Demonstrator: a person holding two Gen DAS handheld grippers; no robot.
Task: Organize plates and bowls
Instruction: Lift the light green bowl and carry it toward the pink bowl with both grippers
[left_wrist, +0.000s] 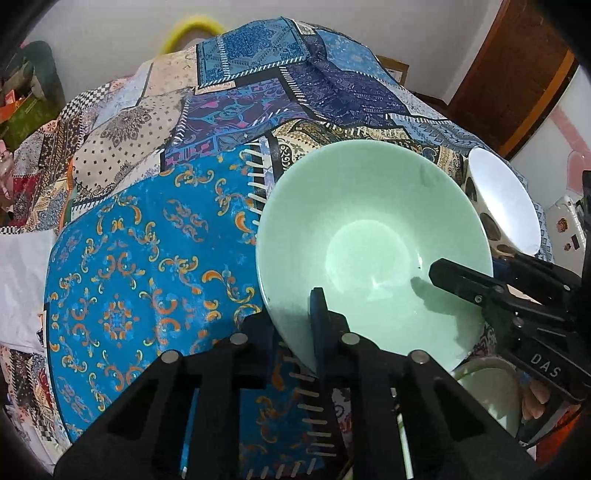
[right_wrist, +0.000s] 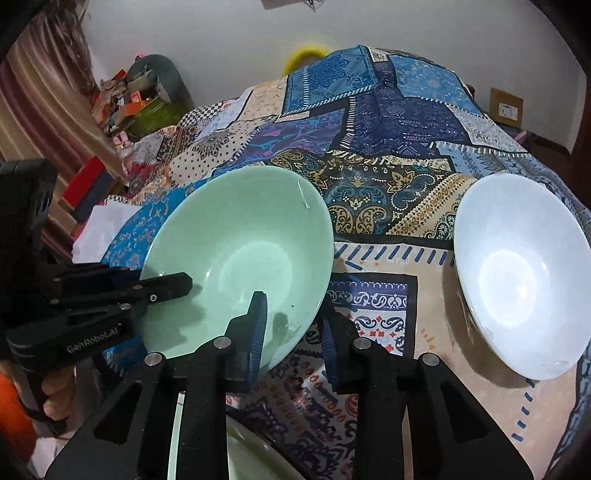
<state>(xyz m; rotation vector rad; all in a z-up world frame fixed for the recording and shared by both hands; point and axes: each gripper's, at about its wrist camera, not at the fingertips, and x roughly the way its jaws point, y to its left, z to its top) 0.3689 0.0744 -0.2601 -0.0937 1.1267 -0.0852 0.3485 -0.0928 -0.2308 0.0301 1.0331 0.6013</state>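
A mint green bowl (left_wrist: 373, 236) is tilted above the patchwork tablecloth (left_wrist: 147, 258). My left gripper (left_wrist: 295, 325) is shut on its near rim, one finger inside and one outside. In the right wrist view the green bowl (right_wrist: 240, 254) has my right gripper (right_wrist: 295, 325) straddling its right rim, with the jaws apart and a visible gap on the outer side. The left gripper (right_wrist: 162, 291) enters that view from the left. A white bowl (right_wrist: 517, 277) sits on the cloth to the right; it also shows in the left wrist view (left_wrist: 506, 199).
A pale green dish (left_wrist: 487, 387) lies below the green bowl near the table's front; it also shows in the right wrist view (right_wrist: 251, 454). Boxes and clutter (right_wrist: 129, 103) stand beyond the table's far left. A wooden door (left_wrist: 509, 74) is at the back right.
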